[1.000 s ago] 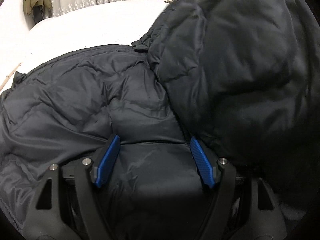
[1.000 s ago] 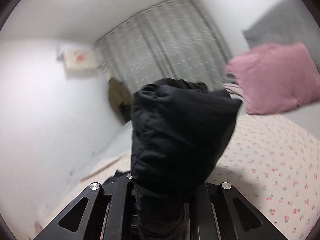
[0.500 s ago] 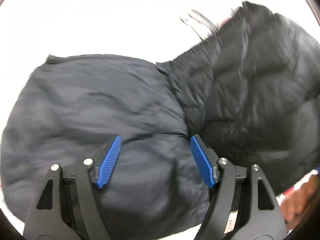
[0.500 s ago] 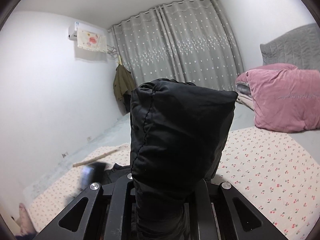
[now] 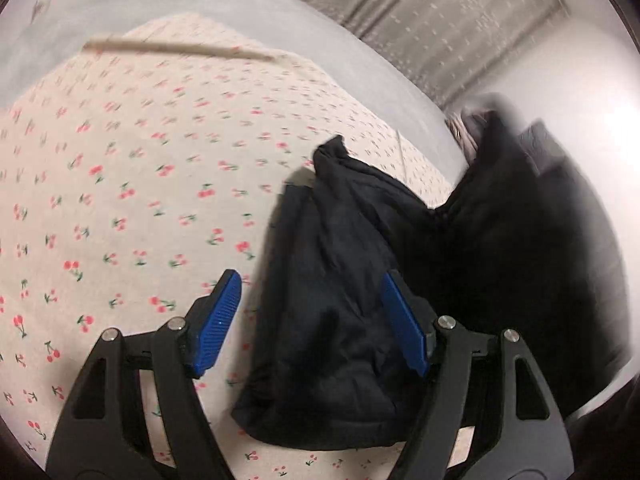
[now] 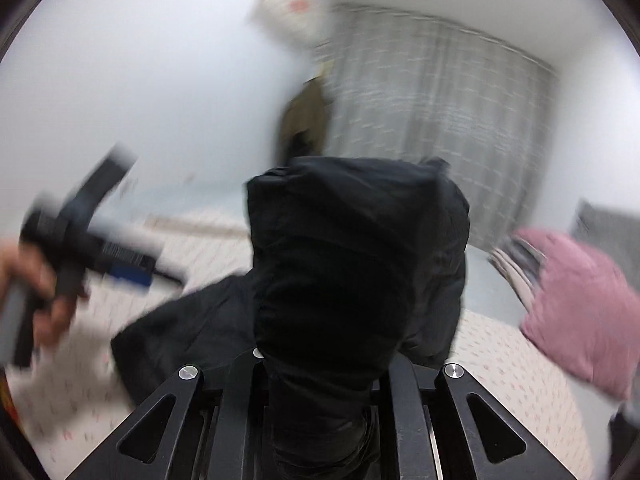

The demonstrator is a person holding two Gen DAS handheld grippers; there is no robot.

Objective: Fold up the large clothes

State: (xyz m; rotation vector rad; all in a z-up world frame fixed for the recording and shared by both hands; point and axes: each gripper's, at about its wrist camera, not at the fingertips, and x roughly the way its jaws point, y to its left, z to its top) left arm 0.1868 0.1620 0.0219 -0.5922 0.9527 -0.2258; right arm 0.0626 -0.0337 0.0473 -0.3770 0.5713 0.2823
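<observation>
Between the spread blue fingers of the left gripper point(image 5: 310, 322) lies the black jacket point(image 5: 340, 280), running away up-right. Right gripper point(image 6: 326, 376) pinches a bunched fold, probably the far end, though blur hides it.

The jacket point(image 5: 344, 300) is being seen as dark padded cloth with a slight sheen, creased all over. A matt cherry-print cotton sheet point(image 5: 120, 200) is being shown under it. Ribbed blue plastic pads point(image 5: 218, 322) are being carried on matt black plastic arms, and a velvety pink pillow point(image 6: 580, 308) is being glimpsed, blurry.
</observation>
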